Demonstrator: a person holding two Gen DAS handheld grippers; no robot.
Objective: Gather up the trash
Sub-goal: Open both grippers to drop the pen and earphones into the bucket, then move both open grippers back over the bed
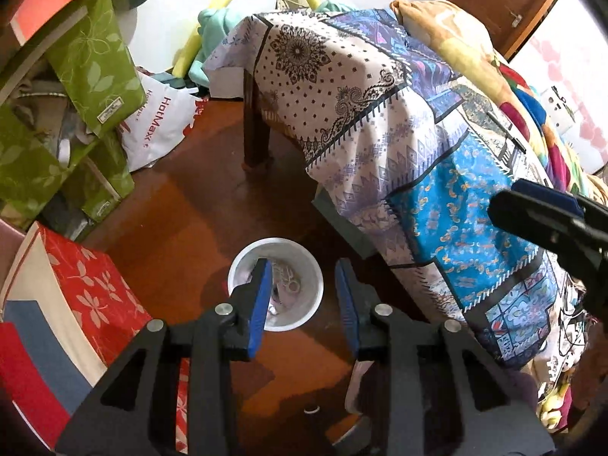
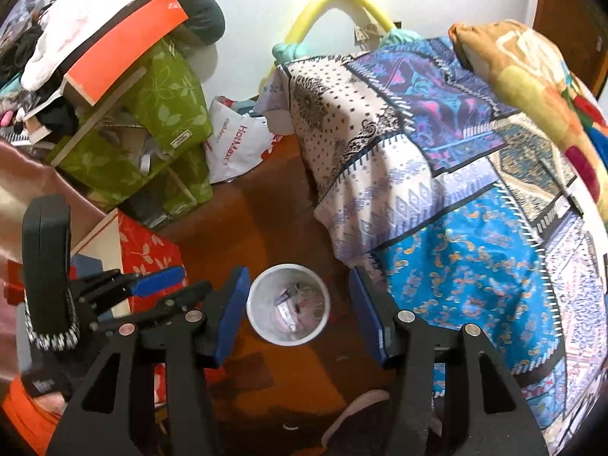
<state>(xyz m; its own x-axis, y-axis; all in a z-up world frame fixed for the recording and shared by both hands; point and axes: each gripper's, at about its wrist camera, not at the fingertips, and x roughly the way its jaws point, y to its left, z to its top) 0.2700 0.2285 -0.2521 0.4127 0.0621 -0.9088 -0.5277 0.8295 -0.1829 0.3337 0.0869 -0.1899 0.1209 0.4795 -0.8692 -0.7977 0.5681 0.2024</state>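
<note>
A small white bin (image 1: 300,288) stands on the brown wooden floor beside the bed; it holds several pieces of paper and wrapper trash (image 1: 285,285). It also shows in the right wrist view (image 2: 262,304) with trash (image 2: 292,304) inside. My left gripper (image 1: 304,300) hovers above the bin, open and empty. My right gripper (image 2: 298,311) hovers above the same bin, open and empty. The right gripper's tip shows at the right edge of the left wrist view (image 1: 539,212). The left gripper shows at the left of the right wrist view (image 2: 152,292).
A bed with a patterned patchwork sheet (image 1: 437,152) fills the right side. Green floral boxes (image 1: 91,76), a red floral box (image 1: 95,292) and a white HotMax bag (image 1: 159,121) crowd the left. A small white ring (image 1: 311,410) and a slipper (image 2: 364,418) lie on the floor.
</note>
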